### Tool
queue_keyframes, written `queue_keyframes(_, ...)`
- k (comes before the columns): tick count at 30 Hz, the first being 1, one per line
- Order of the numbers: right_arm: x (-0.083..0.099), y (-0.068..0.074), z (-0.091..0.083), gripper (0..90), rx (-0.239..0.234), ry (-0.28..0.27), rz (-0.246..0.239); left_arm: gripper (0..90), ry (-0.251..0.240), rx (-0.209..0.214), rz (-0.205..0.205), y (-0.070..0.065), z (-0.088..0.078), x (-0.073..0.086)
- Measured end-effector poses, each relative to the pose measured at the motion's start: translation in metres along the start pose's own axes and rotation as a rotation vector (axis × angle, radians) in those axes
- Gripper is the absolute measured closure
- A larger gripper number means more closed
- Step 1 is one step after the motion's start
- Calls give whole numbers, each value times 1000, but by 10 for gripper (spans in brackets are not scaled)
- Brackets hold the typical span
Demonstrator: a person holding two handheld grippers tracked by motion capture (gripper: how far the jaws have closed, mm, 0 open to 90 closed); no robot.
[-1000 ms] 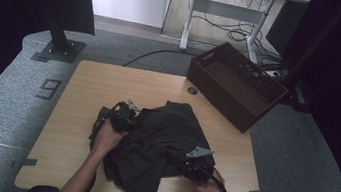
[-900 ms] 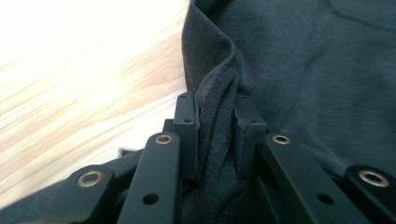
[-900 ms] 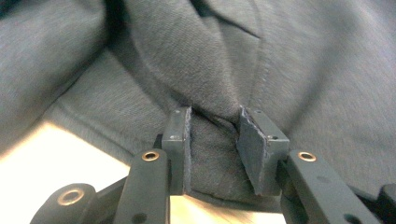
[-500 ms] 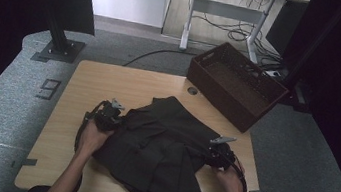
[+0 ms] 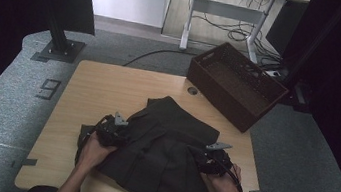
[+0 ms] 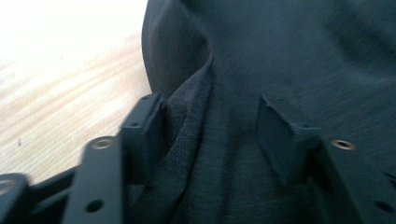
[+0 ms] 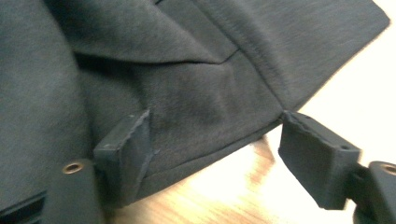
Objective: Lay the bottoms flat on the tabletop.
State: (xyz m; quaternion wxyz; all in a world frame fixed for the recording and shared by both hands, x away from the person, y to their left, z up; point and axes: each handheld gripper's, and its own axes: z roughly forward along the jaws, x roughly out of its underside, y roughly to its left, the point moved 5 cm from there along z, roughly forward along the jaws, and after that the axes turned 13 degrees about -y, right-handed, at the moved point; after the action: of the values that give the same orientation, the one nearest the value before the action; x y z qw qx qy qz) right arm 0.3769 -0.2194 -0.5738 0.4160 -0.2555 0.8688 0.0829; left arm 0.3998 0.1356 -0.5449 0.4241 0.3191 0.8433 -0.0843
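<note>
Garment (image 5: 166,151) lies spread mid-table (image 5: 105,82) | left gripper (image 6: 210,135): jaws just opened, a fold loose between them | right gripper (image 7: 210,149): jaws just opened astride the hem, no pinch | risk: we judge cloth may snag a pad on withdrawal and undo the lay.

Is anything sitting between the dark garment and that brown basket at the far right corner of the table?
Nothing visible. The dark garment lies spread mid-table, and only bare wooden table separates it from the brown basket. Both grippers sit at its edges, jaws having just opened: left gripper, right gripper.
</note>
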Motion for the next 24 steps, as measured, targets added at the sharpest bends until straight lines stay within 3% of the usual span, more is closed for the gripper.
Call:
queue_keyframes(2,0,-1,-1,261,17,13,4,380,32,-40,22,1,7,7)
queue_keyframes(3,-1,-2,-2,281,38,22,-19,371,38,-52,30,1,10,10)
queue_keyframes(6,-1,-9,-4,322,65,36,-37,363,25,-60,16,6,11,12)
queue_keyframes(12,2,-55,-1,340,124,39,39,361,25,-64,14,15,12,13)
queue_keyframes(16,-4,-77,9,322,121,49,85,361,19,-56,-8,18,12,14)
queue_keyframes(19,-8,-77,13,313,97,59,90,364,12,-62,-13,17,12,15)
queue_keyframes(24,-3,-47,-1,247,25,52,54,373,3,-69,-25,16,12,16)
